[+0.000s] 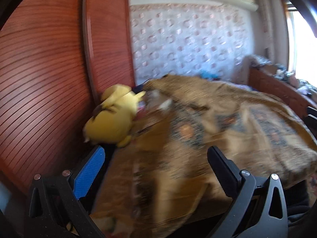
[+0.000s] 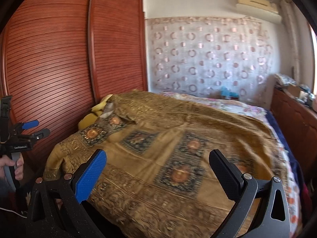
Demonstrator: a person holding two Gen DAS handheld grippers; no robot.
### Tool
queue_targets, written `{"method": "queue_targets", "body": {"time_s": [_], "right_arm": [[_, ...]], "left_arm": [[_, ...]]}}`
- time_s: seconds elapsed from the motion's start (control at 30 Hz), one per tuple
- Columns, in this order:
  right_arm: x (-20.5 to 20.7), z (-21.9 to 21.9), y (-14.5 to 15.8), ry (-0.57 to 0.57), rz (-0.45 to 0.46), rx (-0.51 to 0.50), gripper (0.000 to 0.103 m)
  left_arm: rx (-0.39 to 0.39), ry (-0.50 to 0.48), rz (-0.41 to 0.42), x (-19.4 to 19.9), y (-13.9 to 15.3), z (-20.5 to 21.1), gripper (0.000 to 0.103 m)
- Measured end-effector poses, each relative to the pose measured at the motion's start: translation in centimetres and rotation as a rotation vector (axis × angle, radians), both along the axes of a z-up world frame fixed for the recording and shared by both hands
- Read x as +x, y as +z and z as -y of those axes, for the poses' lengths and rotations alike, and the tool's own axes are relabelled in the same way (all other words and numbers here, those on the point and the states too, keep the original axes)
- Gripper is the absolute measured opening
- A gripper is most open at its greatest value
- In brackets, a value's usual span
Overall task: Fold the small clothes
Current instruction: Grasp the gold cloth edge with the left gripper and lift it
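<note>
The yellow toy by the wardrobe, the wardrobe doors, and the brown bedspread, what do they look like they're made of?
The yellow toy looks like soft plush: rounded, matte, slightly fuzzy. The wardrobe doors look like reddish-brown wood or wood veneer with a light sheen and fine horizontal slats; which of the two is unclear. The bedspread looks like woven fabric, golden brown with patterned medallions, draping in soft creases.

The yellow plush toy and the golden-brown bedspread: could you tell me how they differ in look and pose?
The yellow plush toy is plain bright yellow with dark markings; the golden-brown bedspread carries dark squares with orange medallions. The toy is a rounded lump lying against the red wooden wardrobe; the bedspread lies spread wide, with wrinkles. In the right wrist view the bedspread partly hides the toy. Both rest on the bed.
</note>
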State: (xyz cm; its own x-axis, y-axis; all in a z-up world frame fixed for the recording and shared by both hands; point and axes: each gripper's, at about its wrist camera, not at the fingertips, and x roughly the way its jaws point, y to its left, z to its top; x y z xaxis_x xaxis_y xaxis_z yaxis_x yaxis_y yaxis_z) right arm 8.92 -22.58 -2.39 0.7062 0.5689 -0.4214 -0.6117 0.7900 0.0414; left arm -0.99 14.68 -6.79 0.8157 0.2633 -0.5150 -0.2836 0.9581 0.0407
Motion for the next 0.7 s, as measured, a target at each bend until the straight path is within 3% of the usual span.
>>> {"method": "queue_targets", "body": {"time_s": [0.13, 0.2, 0.33, 0.43, 0.53, 0.63, 0.7], "right_arm": [[2.2, -1.3, -1.3, 0.078, -0.062, 0.005, 0.103], [2.9, -1.9, -1.9, 0.113, -0.073, -0.004, 0.103], [2.9, -1.6, -2.0, 0.154, -0.085, -0.011, 0.103], [2.7, -0.2, -1.6, 0.157, -0.086, -0.004, 0.103], [2.8, 0.7, -1.3, 0.157, -0.085, -0.002, 0.103], [3.4, 0.4, -1.5, 0.152, -0.067, -0.014, 0.103], [3.5, 0.6, -1.4, 0.151, -0.065, -0.012, 0.103]], "left_arm": [[-0.098, 0.06, -0.056, 0.1, -2.2, -2.4, 0.103], [-0.159, 0.044, -0.067, 0.0, -3.2, -2.9, 0.103], [-0.184, -0.006, -0.103, 0.5, -4.8, -1.6, 0.096], [-0.196, -0.03, -0.12, 0.5, -5.6, -1.1, 0.082], [-0.263, -0.049, -0.129, 0.7, -6.6, -1.5, 0.066], [-0.272, -0.044, -0.134, 0.7, -7.0, -1.6, 0.047], [-0.24, -0.037, -0.124, 0.5, -6.8, -1.5, 0.026]]}}
